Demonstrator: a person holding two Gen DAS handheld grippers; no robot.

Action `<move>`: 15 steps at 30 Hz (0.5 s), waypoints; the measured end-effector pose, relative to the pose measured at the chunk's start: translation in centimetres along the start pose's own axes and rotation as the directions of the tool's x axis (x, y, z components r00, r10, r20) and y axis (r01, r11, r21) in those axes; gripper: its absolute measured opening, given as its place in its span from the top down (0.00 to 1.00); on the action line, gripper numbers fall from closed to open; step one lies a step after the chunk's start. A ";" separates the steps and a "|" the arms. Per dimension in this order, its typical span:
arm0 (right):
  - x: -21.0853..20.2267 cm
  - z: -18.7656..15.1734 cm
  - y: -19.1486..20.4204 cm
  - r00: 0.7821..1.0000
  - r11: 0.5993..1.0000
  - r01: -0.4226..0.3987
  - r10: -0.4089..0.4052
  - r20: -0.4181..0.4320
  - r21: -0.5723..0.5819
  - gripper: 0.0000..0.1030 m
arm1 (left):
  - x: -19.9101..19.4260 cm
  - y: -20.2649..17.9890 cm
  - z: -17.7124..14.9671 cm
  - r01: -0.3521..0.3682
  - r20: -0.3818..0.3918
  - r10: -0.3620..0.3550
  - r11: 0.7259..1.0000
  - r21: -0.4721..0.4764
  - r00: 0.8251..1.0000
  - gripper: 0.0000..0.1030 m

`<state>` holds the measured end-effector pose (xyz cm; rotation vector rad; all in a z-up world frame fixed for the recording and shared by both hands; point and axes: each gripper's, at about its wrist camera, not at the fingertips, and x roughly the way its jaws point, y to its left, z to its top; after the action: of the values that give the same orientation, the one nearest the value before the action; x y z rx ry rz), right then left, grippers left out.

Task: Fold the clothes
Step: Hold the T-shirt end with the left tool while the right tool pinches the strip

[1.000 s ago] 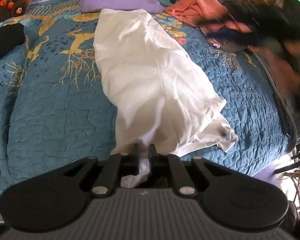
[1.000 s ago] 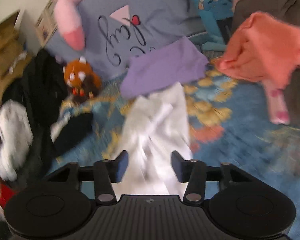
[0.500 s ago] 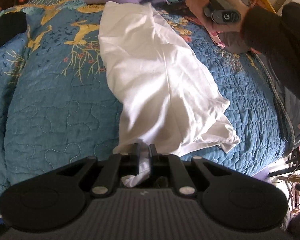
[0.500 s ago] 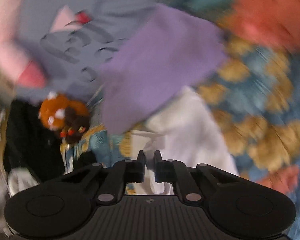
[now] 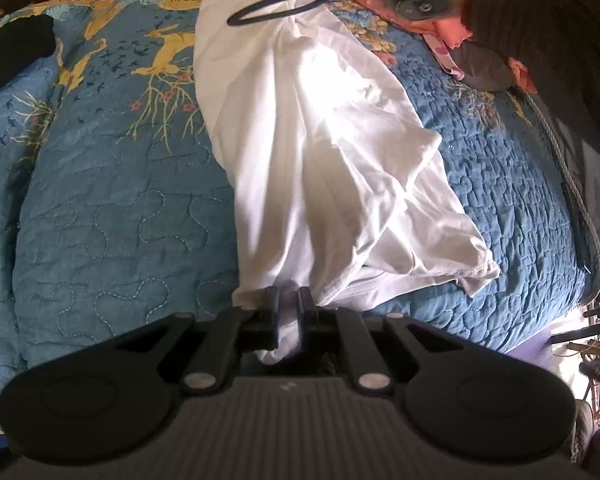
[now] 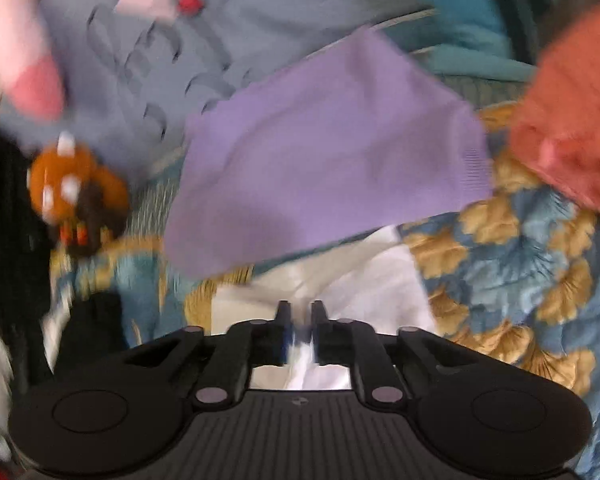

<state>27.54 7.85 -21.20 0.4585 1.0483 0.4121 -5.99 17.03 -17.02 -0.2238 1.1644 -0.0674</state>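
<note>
Lengthwise, the white garment (image 5: pixel 320 152) runs between both clenched claws, left claw (image 5: pixel 288 300) and right claw (image 6: pixel 300 312), each gripping an end.

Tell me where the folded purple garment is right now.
In the right wrist view the purple garment lies centre frame on the blue quilt, just beyond the white garment, between the orange plush toy and the coral clothes.

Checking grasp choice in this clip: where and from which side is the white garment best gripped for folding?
At its two narrow ends, as now: the left gripper is shut on the near hem, the right gripper on the far end beside the purple cloth. The white garment lies long and narrow on the quilt, so coming in low along its length, at thin edges, probably suits best.
</note>
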 end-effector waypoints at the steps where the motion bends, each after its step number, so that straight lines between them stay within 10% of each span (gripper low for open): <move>1: -0.5 -0.2 -0.7 0.999 0.999 -0.013 0.011 0.037 0.039 0.76 | 0.0 0.0 0.0 -0.002 -0.001 0.002 1.000 0.001 1.000 0.89; 8: -7.6 -2.0 -3.2 0.992 0.997 -0.079 0.079 0.099 0.001 0.65 | -0.6 -0.1 0.3 0.006 0.028 -0.006 1.000 -0.004 1.000 0.89; 15: -15.6 -11.6 -5.8 0.998 0.983 -0.054 0.058 0.017 -0.175 0.59 | -3.0 0.1 0.1 0.052 0.133 -0.049 0.998 -0.019 0.990 0.76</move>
<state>10.96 -3.33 -17.88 0.3352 0.9701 0.5431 -7.13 17.68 -14.30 -0.2739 1.0272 -0.0827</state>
